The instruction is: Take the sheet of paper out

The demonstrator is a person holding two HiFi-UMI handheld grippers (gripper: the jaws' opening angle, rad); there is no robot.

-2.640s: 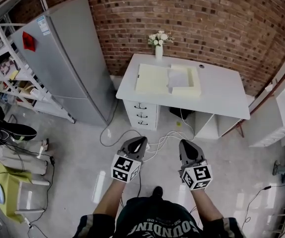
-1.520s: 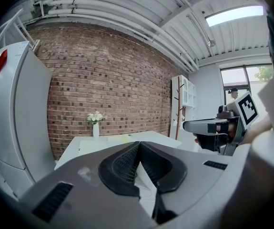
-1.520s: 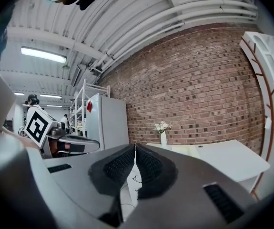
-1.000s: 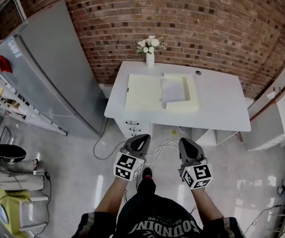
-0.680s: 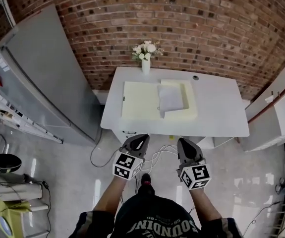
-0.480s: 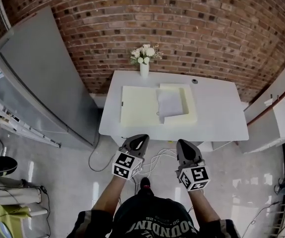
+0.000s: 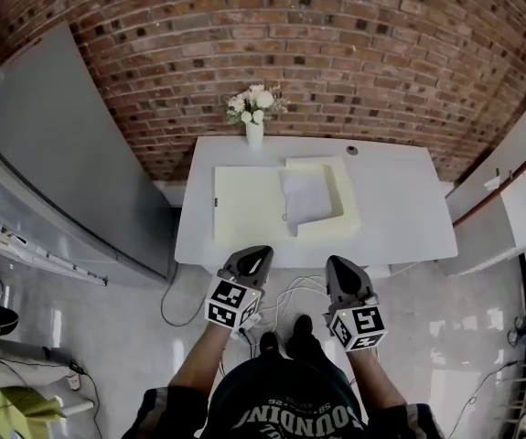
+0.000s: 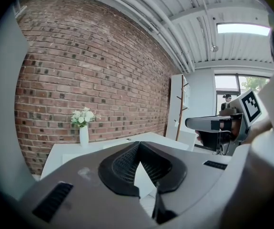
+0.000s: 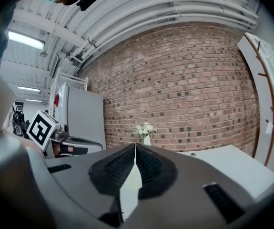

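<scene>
A white sheet of paper (image 7: 306, 196) lies in a shallow cream box (image 7: 336, 216) on the white desk (image 7: 400, 218). The box's flat lid (image 7: 247, 204) lies open to its left. My left gripper (image 7: 255, 256) and right gripper (image 7: 336, 265) hover side by side above the floor, just short of the desk's front edge. Both are shut with nothing between the jaws. In the left gripper view the jaws (image 8: 139, 144) meet in front of the desk. In the right gripper view the pads (image 9: 135, 147) also touch at the tips.
A white vase of flowers (image 7: 254, 117) stands at the desk's back edge against the brick wall. A grey fridge (image 7: 52, 154) stands to the left and a white cabinet (image 7: 509, 208) to the right. Cables (image 7: 290, 291) lie on the floor under the desk front.
The person has walked toward the desk, so it now lies closer below the grippers. Both grippers kept their places side by side and stayed shut.
</scene>
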